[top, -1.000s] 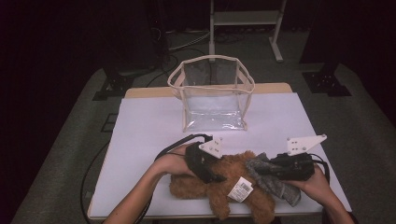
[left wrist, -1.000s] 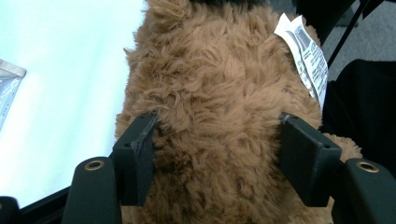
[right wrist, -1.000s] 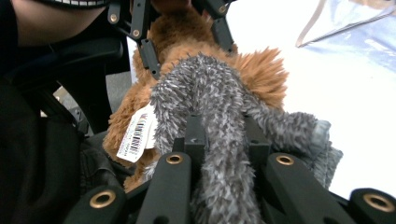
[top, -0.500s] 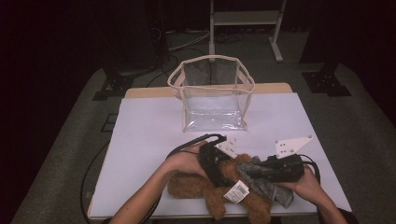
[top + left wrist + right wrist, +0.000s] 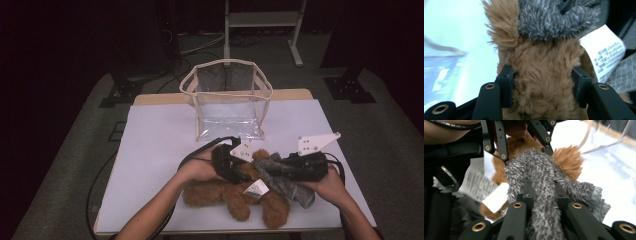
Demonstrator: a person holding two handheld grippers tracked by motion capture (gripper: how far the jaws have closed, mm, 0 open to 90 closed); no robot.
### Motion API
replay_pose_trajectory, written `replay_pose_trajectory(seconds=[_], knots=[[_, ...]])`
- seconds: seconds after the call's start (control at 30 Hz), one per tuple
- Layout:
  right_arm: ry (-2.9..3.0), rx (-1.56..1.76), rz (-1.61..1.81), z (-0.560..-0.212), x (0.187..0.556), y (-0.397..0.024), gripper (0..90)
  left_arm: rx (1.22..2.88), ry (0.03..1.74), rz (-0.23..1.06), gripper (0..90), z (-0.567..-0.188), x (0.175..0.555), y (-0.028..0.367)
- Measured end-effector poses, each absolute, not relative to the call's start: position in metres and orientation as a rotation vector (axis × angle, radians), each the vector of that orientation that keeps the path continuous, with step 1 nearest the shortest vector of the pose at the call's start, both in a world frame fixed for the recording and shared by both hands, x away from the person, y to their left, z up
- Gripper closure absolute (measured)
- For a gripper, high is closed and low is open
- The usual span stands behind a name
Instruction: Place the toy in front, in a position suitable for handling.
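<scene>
A brown plush toy (image 5: 220,192) lies near the table's front edge with a grey fuzzy scarf (image 5: 290,187) around it and a white tag (image 5: 255,189). My left gripper (image 5: 239,172) reaches in from the left. Its jaws have just been closing, and in the left gripper view its pads (image 5: 506,81) press into the brown fur (image 5: 541,75) below the grey scarf (image 5: 549,20). My right gripper (image 5: 272,170) comes in from the right. It is shut on a strand of the grey scarf (image 5: 541,177), with the left gripper's black linkage just behind it.
A clear plastic bag with a beige rim (image 5: 227,65) stands open and upright at the back middle of the white table (image 5: 160,140). The printed tag (image 5: 604,52) hangs at the toy's side. Black cables trail from both grippers. Dark floor and a metal stand lie beyond the table.
The right hand has drawn in to the left, closer to the left gripper. Both grippers sit slightly higher, and the toy's upper end has bunched up between them.
</scene>
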State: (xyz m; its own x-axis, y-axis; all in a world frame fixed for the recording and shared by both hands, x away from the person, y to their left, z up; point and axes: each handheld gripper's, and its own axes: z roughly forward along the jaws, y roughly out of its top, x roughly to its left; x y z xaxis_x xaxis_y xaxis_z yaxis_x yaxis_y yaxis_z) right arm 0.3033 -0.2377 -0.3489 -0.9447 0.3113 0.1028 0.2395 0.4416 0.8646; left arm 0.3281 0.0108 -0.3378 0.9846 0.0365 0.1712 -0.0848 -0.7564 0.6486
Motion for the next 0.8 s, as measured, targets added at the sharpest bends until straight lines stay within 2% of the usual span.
replay_pose_trajectory(seconds=[0.1,0.27,0.67,0.8], knots=[[2.588,0.482,1.527,-0.336,0.314,-0.232,76.3,2.403,0.003,0.318,48.3,-0.332,0.335,0.013],[2.595,0.467,1.496,-0.334,0.326,-0.224,76.2,2.388,0.038,0.293,44.9,-0.340,0.339,0.017],[2.621,0.586,1.588,-0.388,0.303,-0.247,76.3,2.392,0.006,0.259,38.5,-0.348,0.328,0.017],[2.681,0.638,1.474,-0.403,0.302,-0.252,76.1,2.380,0.014,0.261,37.3,-0.346,0.329,0.022]])
